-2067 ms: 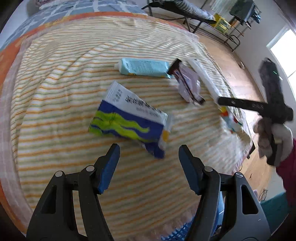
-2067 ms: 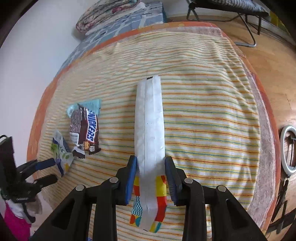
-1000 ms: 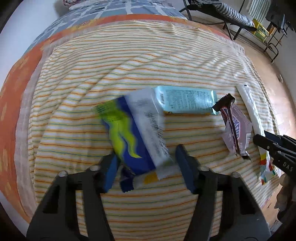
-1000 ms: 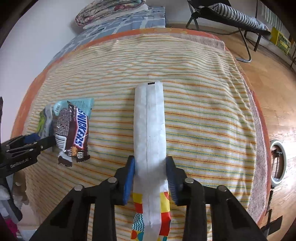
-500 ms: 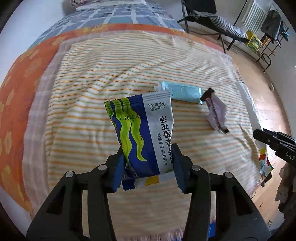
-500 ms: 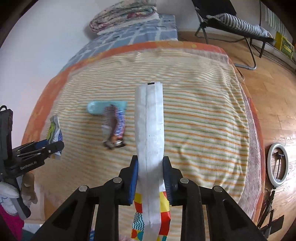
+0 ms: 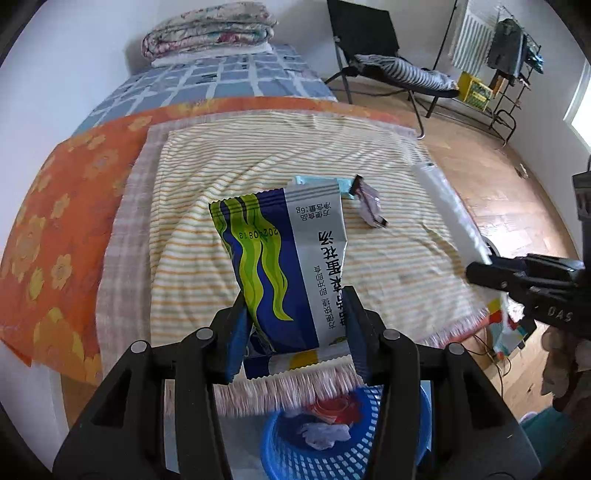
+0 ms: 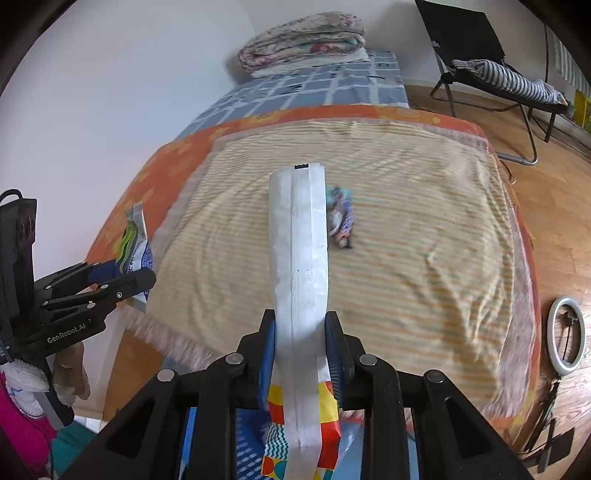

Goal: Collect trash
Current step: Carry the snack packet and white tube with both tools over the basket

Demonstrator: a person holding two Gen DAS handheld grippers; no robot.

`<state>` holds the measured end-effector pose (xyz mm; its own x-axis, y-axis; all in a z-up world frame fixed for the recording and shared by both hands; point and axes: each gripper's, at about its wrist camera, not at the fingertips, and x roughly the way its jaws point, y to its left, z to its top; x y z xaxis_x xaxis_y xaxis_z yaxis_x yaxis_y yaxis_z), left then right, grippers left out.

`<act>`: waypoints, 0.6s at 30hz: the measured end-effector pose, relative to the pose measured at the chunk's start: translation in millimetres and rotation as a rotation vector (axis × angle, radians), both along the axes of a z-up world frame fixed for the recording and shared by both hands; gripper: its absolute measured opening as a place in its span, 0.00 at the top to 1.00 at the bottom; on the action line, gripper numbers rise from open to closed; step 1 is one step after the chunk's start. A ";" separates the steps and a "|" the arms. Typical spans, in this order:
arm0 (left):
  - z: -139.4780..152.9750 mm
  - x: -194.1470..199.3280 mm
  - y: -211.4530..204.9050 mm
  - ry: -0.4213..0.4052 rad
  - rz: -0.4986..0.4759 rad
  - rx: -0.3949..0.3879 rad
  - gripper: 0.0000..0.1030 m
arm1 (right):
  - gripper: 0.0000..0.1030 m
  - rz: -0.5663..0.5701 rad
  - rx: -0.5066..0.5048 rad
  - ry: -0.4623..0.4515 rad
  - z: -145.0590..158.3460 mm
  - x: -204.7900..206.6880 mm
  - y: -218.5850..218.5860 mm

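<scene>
My left gripper is shut on a blue, green and silver snack packet, lifted off the striped blanket. My right gripper is shut on a long white wrapper with a colourful end, also raised. In the left wrist view the right gripper and its white wrapper appear at the right. In the right wrist view the left gripper and its packet appear at the left. A blue basket with trash inside sits below the bed's edge. A light-blue wrapper and a chocolate bar wrapper lie on the blanket.
Folded quilts lie at the bed's far end on a blue checked sheet. A folding chair and a clothes rack stand on the wooden floor. A ring light lies on the floor by the bed. A gloved hand holds the left gripper.
Both grippers rose and drew back from the bed with their wrappers held. The blue basket came into the left wrist view below the blanket's fringe.
</scene>
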<state>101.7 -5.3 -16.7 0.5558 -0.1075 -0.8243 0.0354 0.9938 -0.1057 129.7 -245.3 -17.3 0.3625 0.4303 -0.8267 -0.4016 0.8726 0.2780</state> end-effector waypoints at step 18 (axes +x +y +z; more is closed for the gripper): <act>-42.8 -101.1 -23.0 0.079 -0.046 -0.026 0.54 | 0.76 0.070 0.004 0.102 -49.0 -116.3 14.5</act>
